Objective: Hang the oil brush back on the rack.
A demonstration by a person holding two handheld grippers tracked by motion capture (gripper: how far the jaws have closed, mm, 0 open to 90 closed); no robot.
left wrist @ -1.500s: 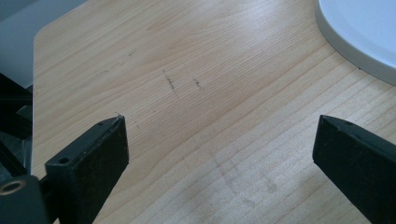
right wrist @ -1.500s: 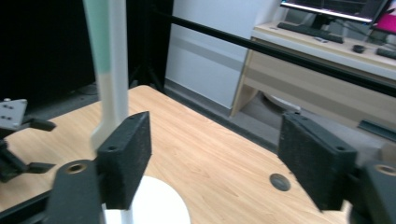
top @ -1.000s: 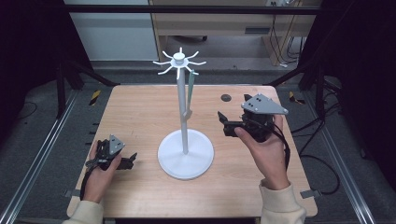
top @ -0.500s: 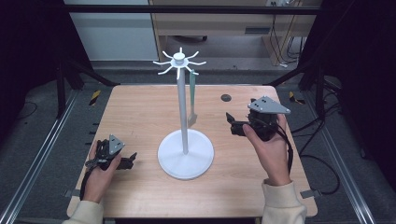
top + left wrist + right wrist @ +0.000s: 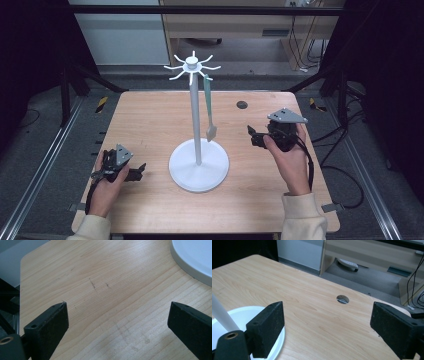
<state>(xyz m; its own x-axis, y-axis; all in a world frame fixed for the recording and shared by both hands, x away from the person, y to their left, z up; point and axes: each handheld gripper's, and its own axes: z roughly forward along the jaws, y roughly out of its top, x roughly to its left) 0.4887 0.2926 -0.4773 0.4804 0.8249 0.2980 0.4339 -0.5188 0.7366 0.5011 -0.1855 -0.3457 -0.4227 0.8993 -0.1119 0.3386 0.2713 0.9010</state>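
Wooden desk (image 5: 150, 125) carrying a white stand (image 5: 198, 150) with round base, thin pole and a crown of hooks at top. Green spatula (image 5: 209, 112) hanging from one hook on the right side of the crown, blade down, blade end just above the base and beside the pole, not touching the desk. Hung, so apparently already placed; hanging keeps it upright and off the surface. Right hand-held gripper (image 5: 251, 136) held above the desk right of the stand, jaws pointing toward the spatula, near it but apart. Right gripper view: jaws spread wide, nothing between them, stand base (image 5: 244, 315) and pole at lower left, round cable hole (image 5: 342, 299) in the desk beyond. Left hand-held gripper (image 5: 137, 172) resting low at the front left of the desk, just beside the base but apart from it. Left gripper view: jaws [no point] wide apart and empty, bare wood between, base edge (image 5: 192, 262) at upper right. Probably parked there to stay out of the way while the right side works. No containers on the desk; stand the sole holder, holding the spatula alone, other hooks bare. Judged: hanging step done, or right side about to reach for the spatula; cannot tell which.
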